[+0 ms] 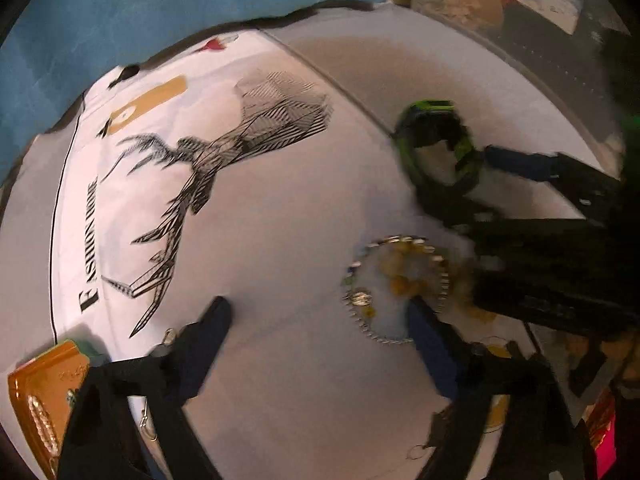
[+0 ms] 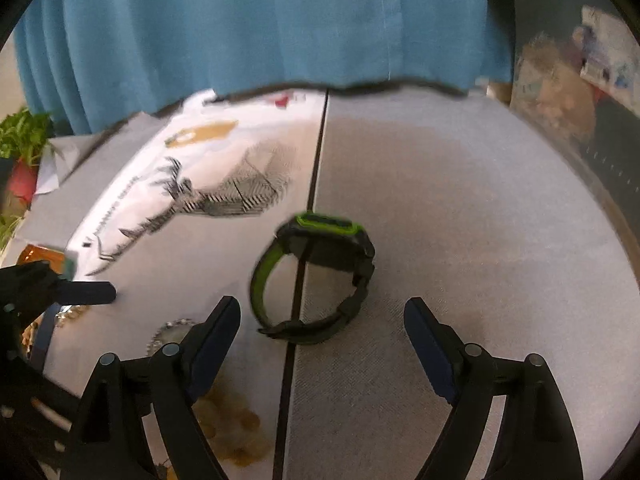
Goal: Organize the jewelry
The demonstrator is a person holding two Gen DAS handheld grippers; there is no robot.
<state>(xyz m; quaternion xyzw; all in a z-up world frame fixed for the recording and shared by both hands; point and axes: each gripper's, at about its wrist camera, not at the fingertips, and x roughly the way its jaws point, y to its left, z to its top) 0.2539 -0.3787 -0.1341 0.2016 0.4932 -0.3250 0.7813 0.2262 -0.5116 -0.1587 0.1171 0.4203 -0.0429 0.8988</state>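
Both claws hang open: the left claw (image 1: 320,316) over a beaded bracelet (image 1: 394,286), the right claw (image 2: 322,312) facing a green-black watch (image 2: 314,276) on the grey surface (image 2: 460,220). Light and floppy, the bracelet probably wants pinching across its strand; the watch's stiffer strap offers a better hold.

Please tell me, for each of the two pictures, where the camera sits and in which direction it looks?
Left wrist: sits on the left tongs, looks steeply down at the bracelets; the right tongs reach in.
Right wrist: sits on the right tongs, looks down and forward at the watch; the left tongs show at the left edge.
Both show the watch, the bracelets and the blue curtain.
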